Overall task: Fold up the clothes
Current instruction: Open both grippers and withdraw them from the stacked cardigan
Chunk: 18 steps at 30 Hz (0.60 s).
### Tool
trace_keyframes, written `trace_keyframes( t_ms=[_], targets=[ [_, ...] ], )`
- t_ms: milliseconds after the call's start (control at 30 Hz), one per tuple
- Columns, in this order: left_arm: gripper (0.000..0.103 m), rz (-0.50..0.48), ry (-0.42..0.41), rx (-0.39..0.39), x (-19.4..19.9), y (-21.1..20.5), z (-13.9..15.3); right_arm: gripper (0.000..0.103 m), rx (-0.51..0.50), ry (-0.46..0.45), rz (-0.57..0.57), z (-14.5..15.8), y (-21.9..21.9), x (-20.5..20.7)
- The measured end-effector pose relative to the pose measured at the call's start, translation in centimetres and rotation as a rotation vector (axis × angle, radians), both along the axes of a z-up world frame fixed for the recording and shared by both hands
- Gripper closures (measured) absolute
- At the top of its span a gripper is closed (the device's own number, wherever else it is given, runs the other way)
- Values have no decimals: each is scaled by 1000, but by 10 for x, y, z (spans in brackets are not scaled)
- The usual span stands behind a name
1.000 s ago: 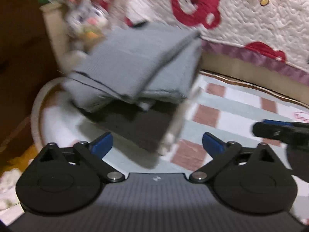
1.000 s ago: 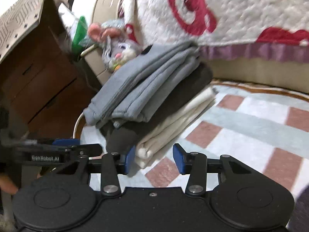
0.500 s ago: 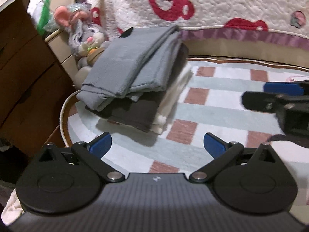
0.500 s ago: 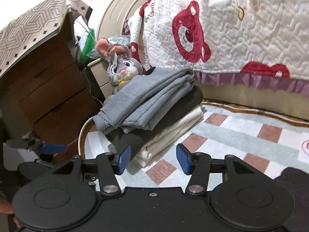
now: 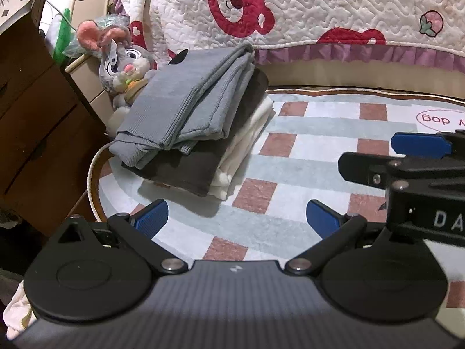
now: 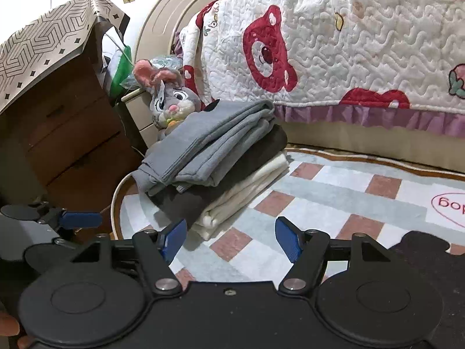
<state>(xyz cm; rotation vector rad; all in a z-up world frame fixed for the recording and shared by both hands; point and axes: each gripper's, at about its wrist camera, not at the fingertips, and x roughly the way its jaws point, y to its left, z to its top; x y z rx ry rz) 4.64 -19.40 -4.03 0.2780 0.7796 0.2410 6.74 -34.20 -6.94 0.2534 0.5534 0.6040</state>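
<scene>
Stack on checked rug (image 5: pixel 316 148): grey garment (image 5: pixel 191 99) atop dark garment (image 5: pixel 189 171) atop cream garment (image 5: pixel 247 145). Left gripper (image 5: pixel 235 218): jaws wide, empty. Right gripper (image 6: pixel 231 237): jaws opening, nothing between.

Ahead of the matt black plastic left gripper (image 5: pixel 235 221), the grey garment (image 5: pixel 186 107) atop the stack looks soft ribbed knit, over dark cloth and creamy fabric. The checked rug (image 5: pixel 305 151) beneath is short-piled, the quilt (image 6: pixel 363 43) beyond stitched and puckered, the cabinet (image 6: pixel 72 133) leftward dull brown wood
</scene>
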Motion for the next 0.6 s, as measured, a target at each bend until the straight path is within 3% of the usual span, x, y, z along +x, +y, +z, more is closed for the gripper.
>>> trace_keyframes(
  t_ms=[267, 467, 600],
  targets=[
    [0, -15, 34, -10, 0, -7, -3, 28, 8, 5, -14, 0, -7, -1],
    [0, -19, 32, 38, -2, -16, -7, 24, 138, 62, -7, 2, -21, 2],
    [0, -23, 38, 40, -2, -19, -6, 24, 126, 66, -15, 0, -21, 2]
  ],
)
